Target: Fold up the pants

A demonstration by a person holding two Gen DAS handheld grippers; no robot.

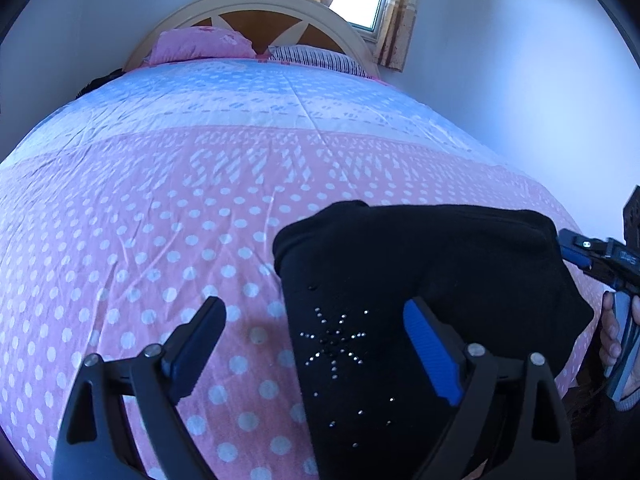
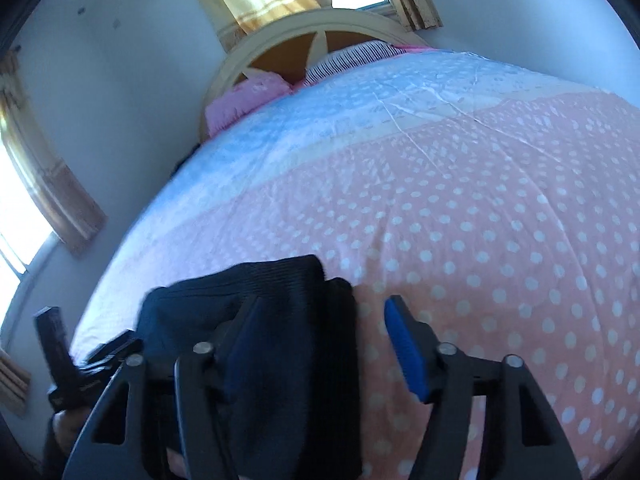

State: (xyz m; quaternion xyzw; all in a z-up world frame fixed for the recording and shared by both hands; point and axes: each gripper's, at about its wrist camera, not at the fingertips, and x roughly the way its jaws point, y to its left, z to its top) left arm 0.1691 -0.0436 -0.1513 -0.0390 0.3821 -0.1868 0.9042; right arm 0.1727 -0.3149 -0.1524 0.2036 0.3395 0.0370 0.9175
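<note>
In the left wrist view, the black pants [image 1: 420, 280] lie as a compact bundle on the bed [image 1: 160, 208], near its front edge and toward the right, with a rhinestone starburst showing on top. The left gripper [image 1: 316, 316] hangs over the bundle's left edge, its fingers spread wide and pinching nothing. The right gripper [image 1: 576, 254] shows at the far right, just beside the bundle, held by a hand [image 1: 612, 340].

In the right wrist view, the pants [image 2: 248, 320] sit low and left on the dotted bedcover [image 2: 480, 220]. The right gripper [image 2: 320, 324] has its fingers spread too, one over the cloth, the other over bare cover.

Folding looks nearly done, the pants already doubled small. The next move probably calls for a final fold or a smoothing press, which needs a clean pinch on one edge.
</note>
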